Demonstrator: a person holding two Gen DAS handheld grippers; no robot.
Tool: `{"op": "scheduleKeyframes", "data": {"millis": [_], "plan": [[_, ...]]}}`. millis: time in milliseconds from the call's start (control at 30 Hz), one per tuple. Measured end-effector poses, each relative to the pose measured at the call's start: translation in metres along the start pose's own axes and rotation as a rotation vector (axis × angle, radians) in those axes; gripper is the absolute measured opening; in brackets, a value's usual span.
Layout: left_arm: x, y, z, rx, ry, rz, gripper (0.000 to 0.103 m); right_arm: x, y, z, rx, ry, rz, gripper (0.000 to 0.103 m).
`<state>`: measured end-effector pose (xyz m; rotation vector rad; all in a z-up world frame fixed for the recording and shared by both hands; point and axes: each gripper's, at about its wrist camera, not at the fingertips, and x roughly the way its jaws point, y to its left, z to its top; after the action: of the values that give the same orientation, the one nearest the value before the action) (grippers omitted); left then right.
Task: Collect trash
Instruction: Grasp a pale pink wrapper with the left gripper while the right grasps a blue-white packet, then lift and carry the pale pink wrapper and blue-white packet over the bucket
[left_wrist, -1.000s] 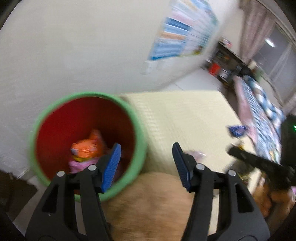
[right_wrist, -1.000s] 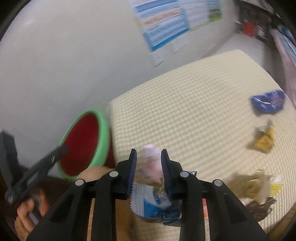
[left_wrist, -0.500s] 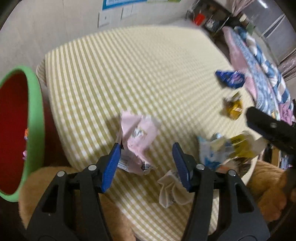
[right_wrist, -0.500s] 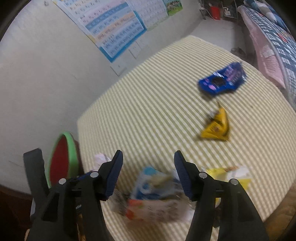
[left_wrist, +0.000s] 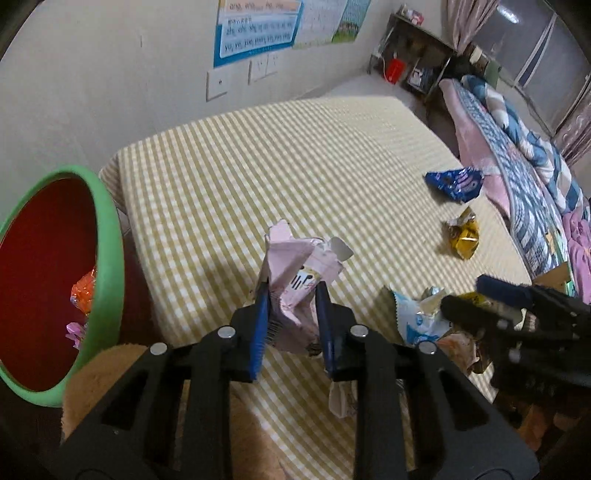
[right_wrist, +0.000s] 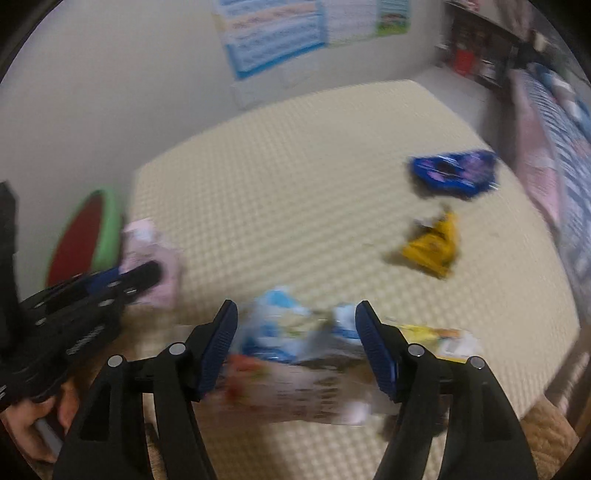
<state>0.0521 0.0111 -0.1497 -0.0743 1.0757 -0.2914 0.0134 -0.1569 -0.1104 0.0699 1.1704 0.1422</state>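
1 crumpled pink wrapper (left_wrist: 295, 284) pinched in left claw (left_wrist: 291, 314); right claw (right_wrist: 299, 347) opening, unclenched.

checked tablecloth (left_wrist: 258, 166): blue wrapper (left_wrist: 454, 181), yellow wrapper (left_wrist: 463, 240), white-blue packet (left_wrist: 413, 321)

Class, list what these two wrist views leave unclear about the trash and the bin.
- Bin, left wrist view: cut off by the frame edge, so its contents are only partly seen.
- Blue-and-white wrapper, right wrist view: print lost to motion blur.
- Same wrapper, left wrist view: half hidden behind the right gripper.

Left claw (left_wrist: 291, 314) newly around pink wrapper (left_wrist: 295, 273)
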Motion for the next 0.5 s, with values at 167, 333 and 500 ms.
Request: {"op": "scheduleKeyframes", "data": {"millis": [167, 333, 500], "plan": [[0.002, 0.005, 0.002, -0.019, 0.003, -0.01, 0.024, 0.022, -0.002, -0.008, -0.011, 0.099, -0.084, 0.064], [-0.007, 0.006, 0.001, -0.013, -0.017, -0.013, 0.024, 0.031, 0.01, -0.014, -0.099, 0.127, -0.154, 0.062], [-0.025, 0.005, -0.002, 0.008, -0.064, 0.001, 0.024, 0.034, 0.013, -0.015, -0.131, 0.112, -0.156, 0.043]]}}
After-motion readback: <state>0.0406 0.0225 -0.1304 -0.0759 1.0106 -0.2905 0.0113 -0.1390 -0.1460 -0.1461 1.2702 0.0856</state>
